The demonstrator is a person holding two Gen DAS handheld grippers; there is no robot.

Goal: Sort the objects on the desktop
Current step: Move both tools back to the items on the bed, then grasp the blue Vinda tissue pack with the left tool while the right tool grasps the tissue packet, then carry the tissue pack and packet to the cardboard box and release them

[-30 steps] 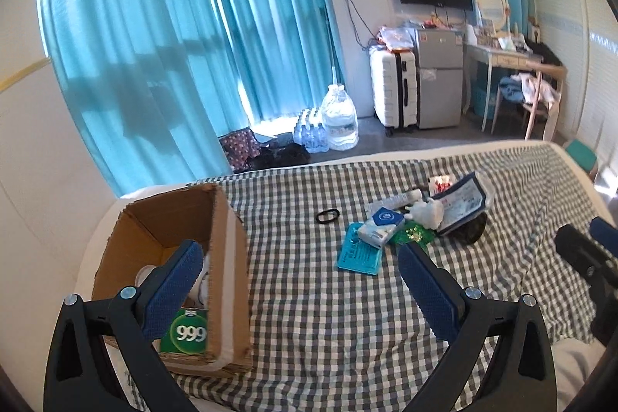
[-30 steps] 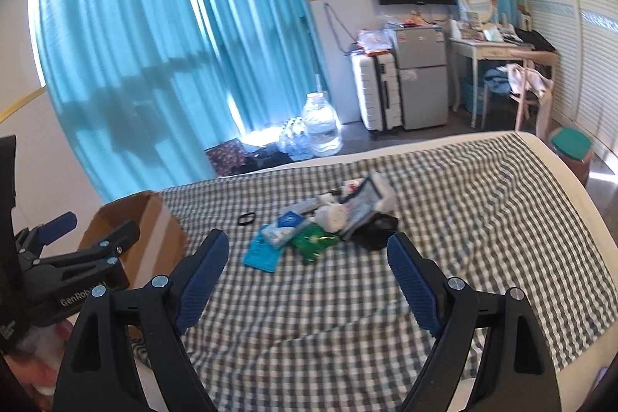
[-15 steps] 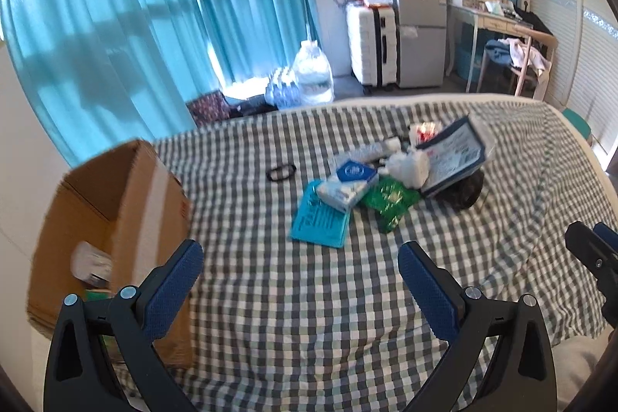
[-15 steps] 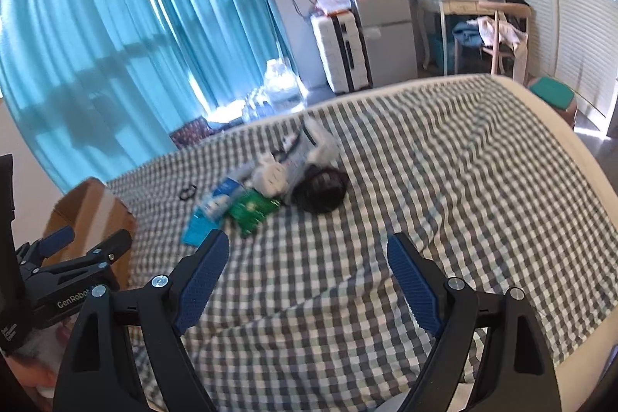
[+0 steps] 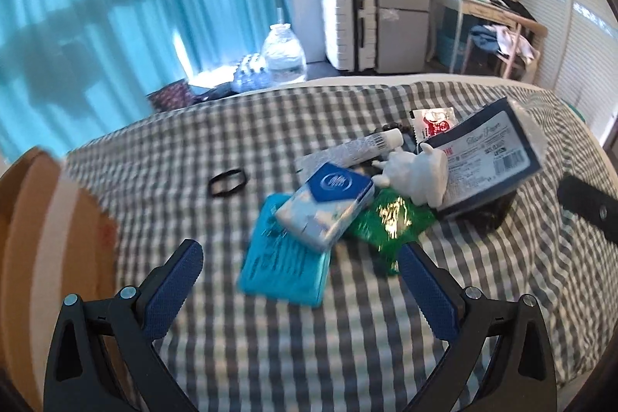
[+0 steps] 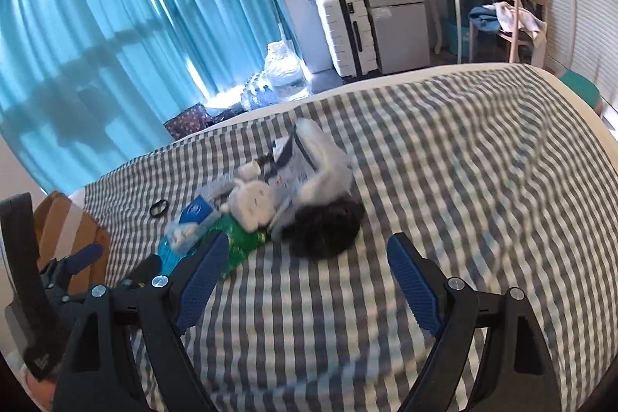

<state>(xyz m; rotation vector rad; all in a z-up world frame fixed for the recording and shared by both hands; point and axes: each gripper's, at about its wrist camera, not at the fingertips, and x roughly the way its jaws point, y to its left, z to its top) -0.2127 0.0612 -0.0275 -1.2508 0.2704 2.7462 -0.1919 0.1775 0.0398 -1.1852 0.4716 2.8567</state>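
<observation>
A pile of small items lies on the checked cloth (image 5: 293, 331): a teal packet (image 5: 284, 257), a blue and white tissue pack (image 5: 328, 203), a green foil packet (image 5: 390, 222), a white figurine (image 5: 419, 176), a tube (image 5: 363, 147), a dark-edged flat pouch (image 5: 486, 153) and a black hair tie (image 5: 228, 183). My left gripper (image 5: 297, 280) is open and empty, hovering just in front of the teal packet. My right gripper (image 6: 305, 273) is open and empty, just in front of a black item (image 6: 324, 226) at the pile's right. The figurine (image 6: 253, 201) faces the right wrist view.
An open cardboard box (image 5: 46, 238) stands at the left edge of the cloth and shows in the right wrist view too (image 6: 67, 230). The left gripper's body (image 6: 65, 280) is at the lower left there. Beyond the table are teal curtains, water bottles, a suitcase and a fridge.
Both grippers have moved forward toward the pile, which now looks much larger. The left gripper has swung right, away from the cardboard box. Both stay open.
</observation>
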